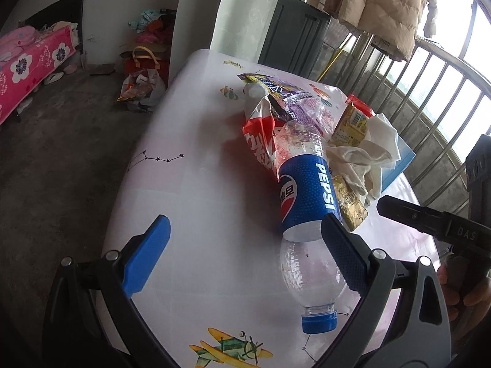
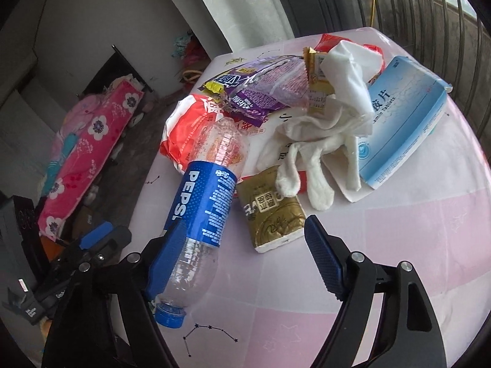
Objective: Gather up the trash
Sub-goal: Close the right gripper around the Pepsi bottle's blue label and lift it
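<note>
An empty Pepsi bottle [image 1: 307, 184] lies on the table [image 1: 199, 199], its blue cap toward me. My left gripper [image 1: 245, 245] is open over the table; the bottle's clear neck end lies just inside its right finger, and nothing is clamped. My right gripper [image 2: 242, 245] is open too. Its left finger rests against the bottle [image 2: 202, 202], and a gold packet [image 2: 270, 214] lies just past its fingertips. Behind are a white tissue [image 2: 322, 141], a purple wrapper [image 2: 270, 86], a red-and-white bag [image 2: 187, 128], a yellow packet [image 1: 353, 122] and a blue-and-white box [image 2: 405, 122].
The table's left edge drops to a concrete floor with bags [image 1: 144, 82] and a bed with a pink floral cover [image 1: 30, 67]. A metal railing [image 1: 429, 92], a hanging beige jacket [image 1: 383, 6] and a dark cabinet [image 1: 291, 30] stand behind the table.
</note>
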Demonstrator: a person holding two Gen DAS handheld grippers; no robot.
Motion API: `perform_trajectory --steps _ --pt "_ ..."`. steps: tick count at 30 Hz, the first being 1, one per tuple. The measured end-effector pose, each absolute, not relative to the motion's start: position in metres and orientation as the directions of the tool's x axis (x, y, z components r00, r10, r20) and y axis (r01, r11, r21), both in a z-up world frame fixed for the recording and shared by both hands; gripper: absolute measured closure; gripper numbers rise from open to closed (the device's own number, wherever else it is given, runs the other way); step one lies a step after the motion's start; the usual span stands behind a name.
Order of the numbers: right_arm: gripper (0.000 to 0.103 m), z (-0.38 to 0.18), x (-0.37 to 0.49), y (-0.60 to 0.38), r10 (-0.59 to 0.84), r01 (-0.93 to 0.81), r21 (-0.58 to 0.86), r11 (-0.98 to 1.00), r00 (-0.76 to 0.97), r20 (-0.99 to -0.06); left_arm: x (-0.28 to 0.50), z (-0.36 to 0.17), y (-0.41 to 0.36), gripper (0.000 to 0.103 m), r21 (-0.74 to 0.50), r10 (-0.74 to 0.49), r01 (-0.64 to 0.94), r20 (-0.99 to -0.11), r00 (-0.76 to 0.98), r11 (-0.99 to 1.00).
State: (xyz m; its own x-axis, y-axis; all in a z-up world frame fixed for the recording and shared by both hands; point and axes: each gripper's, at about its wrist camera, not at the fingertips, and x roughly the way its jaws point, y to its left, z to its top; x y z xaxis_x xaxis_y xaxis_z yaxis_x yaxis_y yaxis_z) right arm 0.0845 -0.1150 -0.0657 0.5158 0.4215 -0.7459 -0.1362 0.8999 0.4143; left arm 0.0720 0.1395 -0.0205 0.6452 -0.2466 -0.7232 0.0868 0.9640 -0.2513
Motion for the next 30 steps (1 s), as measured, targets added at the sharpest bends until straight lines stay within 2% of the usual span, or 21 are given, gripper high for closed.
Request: perform_trajectory --steps 1,4,6,11,15,20,30 --pt "0.026 -0.067 0.088 -0.113 0.441 -0.138 0.435 0.89 0.505 -0.742 0.073 -0.022 0.141 0.01 -0.248 -0.244 0.086 -0.725 0.644 0.965" --pt "0.027 -0.07 0.097 -0.103 0.505 -0.15 0.497 0.854 0.465 -0.727 0.078 -0.028 0.144 0.027 -0.222 -0.223 0.083 -0.739 0.636 0.972" --pt "0.027 -0.073 0.105 -0.096 0.548 -0.157 0.539 0.828 0.435 -0.715 0.082 -0.036 0.148 0.034 -0.21 -0.211 0.077 -0.754 0.622 0.975" --pt "0.027 -0.09 0.127 -0.075 0.585 -0.117 0.587 0.801 0.362 -0.726 0.098 -0.055 0.153 0.061 -0.236 -0.241 0.084 -0.789 0.566 0.968" --pt "0.027 -0.106 0.136 -0.065 0.604 -0.075 0.615 0.785 0.311 -0.734 0.108 -0.061 0.145 0.07 -0.293 -0.329 0.152 -0.784 0.527 0.944" --pt "0.044 -0.124 0.142 -0.06 0.645 -0.028 0.662 0.749 0.264 -0.718 0.111 -0.068 0.125 0.081 -0.303 -0.384 0.242 -0.797 0.465 0.922" --pt "0.045 -0.112 0.117 -0.088 0.737 -0.049 0.756 0.653 0.274 -0.618 0.083 -0.042 0.101 0.082 -0.334 -0.449 0.315 -0.777 0.441 0.888"
